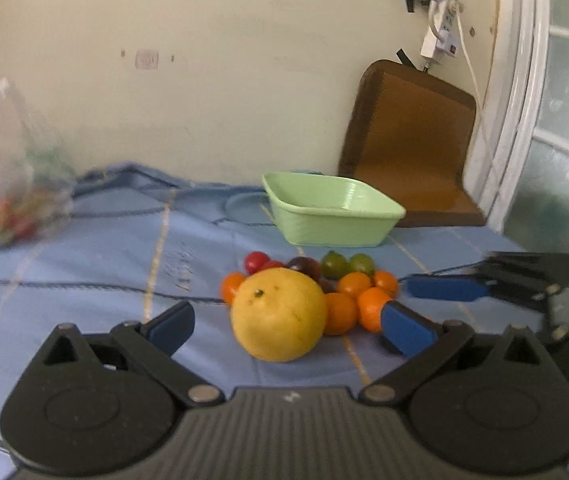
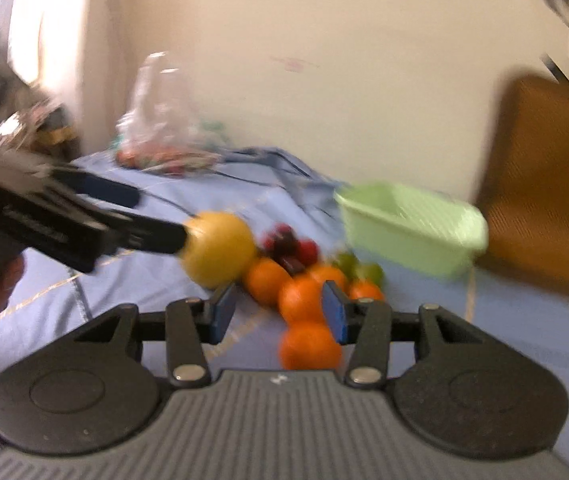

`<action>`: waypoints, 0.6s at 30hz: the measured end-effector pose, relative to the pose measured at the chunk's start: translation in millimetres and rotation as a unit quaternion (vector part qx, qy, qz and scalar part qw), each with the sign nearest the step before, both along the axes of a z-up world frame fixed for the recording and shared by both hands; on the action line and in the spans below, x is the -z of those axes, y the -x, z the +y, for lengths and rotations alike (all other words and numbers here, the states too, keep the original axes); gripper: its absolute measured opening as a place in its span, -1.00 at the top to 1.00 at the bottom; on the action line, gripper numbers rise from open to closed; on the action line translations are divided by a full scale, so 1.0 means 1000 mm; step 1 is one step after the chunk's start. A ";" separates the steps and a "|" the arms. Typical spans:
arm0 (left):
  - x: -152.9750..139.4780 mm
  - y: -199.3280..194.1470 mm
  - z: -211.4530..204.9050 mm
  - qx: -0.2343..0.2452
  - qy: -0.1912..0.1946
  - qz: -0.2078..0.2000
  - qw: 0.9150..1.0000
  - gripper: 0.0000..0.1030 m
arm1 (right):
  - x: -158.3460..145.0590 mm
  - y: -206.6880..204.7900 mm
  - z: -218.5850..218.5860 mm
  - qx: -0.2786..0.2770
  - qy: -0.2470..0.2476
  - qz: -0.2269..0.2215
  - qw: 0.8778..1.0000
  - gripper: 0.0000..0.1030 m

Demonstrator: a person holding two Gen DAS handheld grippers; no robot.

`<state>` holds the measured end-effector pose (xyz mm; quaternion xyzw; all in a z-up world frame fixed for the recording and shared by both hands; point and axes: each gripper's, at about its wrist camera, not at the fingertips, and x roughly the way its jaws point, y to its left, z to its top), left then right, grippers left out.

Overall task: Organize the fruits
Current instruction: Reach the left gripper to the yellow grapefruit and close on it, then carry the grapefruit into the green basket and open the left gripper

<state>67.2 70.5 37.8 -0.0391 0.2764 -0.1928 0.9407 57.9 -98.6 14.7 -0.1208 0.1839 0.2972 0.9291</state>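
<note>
left gripper [image 1: 288,322]: jaws wide open, yellow fruit [image 1: 278,314] between, untouched.
right gripper [image 2: 280,312]: jaws parted, oranges [image 2: 304,300] at 12 o'clock, unheld.

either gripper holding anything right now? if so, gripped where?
Nothing held. Left gripper stands wide open around the yellow fruit, pads clear. Right gripper has a gap at both pads, oranges lying on the cloth.

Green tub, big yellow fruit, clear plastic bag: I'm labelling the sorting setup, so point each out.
Green tub [image 1: 364,203]: left wrist view, on its near rim.
Big yellow fruit [image 1: 278,314]: left wrist view, middle of its peel.
Clear plastic bag [image 1: 8,168]: left wrist view, on its crinkled side.
</note>
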 end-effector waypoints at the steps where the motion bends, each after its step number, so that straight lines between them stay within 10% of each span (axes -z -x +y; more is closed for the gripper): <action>1: 0.002 -0.004 0.004 0.002 0.018 0.012 1.000 -0.99 | 0.001 -0.002 0.007 -0.014 0.013 -0.008 1.000 0.02; 7: 0.019 -0.034 0.031 -0.006 0.115 0.073 0.991 -0.86 | 0.005 -0.026 0.042 -0.070 0.071 -0.037 0.994 -0.08; 10: 0.035 -0.048 0.039 0.002 0.166 0.114 0.980 -0.30 | 0.010 -0.034 0.050 -0.081 0.072 -0.047 0.993 -0.21; 18: 0.018 -0.044 0.035 -0.012 0.190 0.103 0.976 -0.25 | 0.003 -0.035 0.039 -0.077 0.014 -0.012 0.997 -0.08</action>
